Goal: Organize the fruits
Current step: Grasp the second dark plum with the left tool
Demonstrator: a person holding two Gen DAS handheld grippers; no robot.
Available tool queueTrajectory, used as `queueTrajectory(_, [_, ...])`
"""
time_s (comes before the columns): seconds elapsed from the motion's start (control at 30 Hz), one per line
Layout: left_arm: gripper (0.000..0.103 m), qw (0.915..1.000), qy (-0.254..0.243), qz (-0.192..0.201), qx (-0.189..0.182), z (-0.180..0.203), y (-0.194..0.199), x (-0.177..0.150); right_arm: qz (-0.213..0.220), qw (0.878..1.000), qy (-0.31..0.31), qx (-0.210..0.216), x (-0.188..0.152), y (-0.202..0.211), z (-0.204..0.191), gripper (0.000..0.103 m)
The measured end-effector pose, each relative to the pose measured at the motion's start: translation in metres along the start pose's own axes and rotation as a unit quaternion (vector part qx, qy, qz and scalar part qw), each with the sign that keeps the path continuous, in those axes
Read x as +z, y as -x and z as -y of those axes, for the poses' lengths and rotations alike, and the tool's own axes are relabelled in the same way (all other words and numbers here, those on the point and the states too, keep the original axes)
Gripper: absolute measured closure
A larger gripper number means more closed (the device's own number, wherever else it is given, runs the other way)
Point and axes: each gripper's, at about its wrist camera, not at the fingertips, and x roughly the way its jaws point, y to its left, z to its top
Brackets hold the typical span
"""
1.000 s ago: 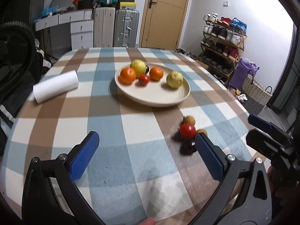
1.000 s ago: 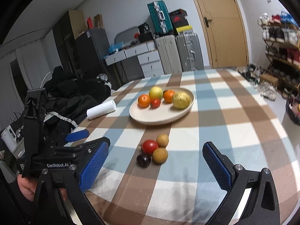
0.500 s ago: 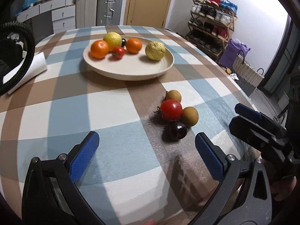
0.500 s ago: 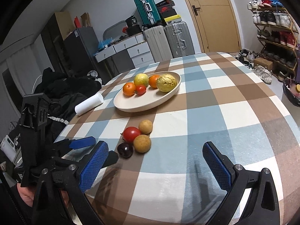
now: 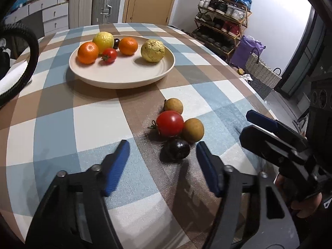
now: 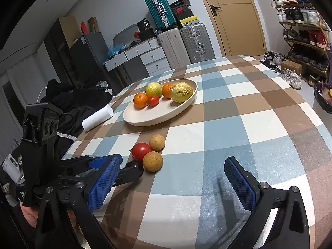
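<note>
Beige plate (image 5: 122, 76) ahead already holds six fruits; four wait before our wide-open, empty left gripper (image 5: 162, 161), dark plum (image 5: 176, 149) nearest.

My left gripper (image 5: 162, 157) open, pads apart, low over checked tablecloth (image 5: 62, 124). Dark plum (image 5: 176, 149) just ahead between pad tips, not touching. Behind it red tomato (image 5: 169, 123), two brown round fruits (image 5: 193, 130) (image 5: 173, 105), all clustered touching. Plate (image 5: 124, 76) further back: two oranges, yellow citrus, small tomato, bumpy yellow fruit. My right gripper (image 5: 269, 132) at right edge.
</note>
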Motion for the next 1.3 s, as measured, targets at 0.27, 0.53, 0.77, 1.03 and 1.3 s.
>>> queueTrajectory(0.27, [0.075, 0.9994, -0.011, -0.002, -0.033, 0.003, 0.002, 0.0, -0.001, 1.0, -0.003, -0.001, -0.001, 0.0, 0.001, 0.0])
queueTrajectory(0.53, [0.081, 0.9988, -0.013, 0.001, -0.048, 0.003, 0.004, -0.001, -0.005, 1.0, 0.002, -0.012, -0.003, 0.003, -0.002, 0.0])
queueTrajectory(0.77, [0.081, 0.9981, -0.008, 0.011, -0.061, -0.005, 0.012, -0.006, -0.014, 1.0, 0.0, -0.016, 0.001, 0.001, -0.008, 0.0])
queueTrajectory(1.03, [0.081, 0.9974, 0.015, 0.042, -0.057, -0.036, 0.041, -0.003, -0.049, 0.998, 0.026, -0.029, 0.002, -0.018, -0.024, 0.0])
queueTrajectory(1.3, [0.081, 0.9957, 0.03, 0.062, -0.063, -0.066, 0.066, 0.0, -0.079, 0.995, 0.046, -0.034, 0.002, -0.042, -0.039, 0.007])
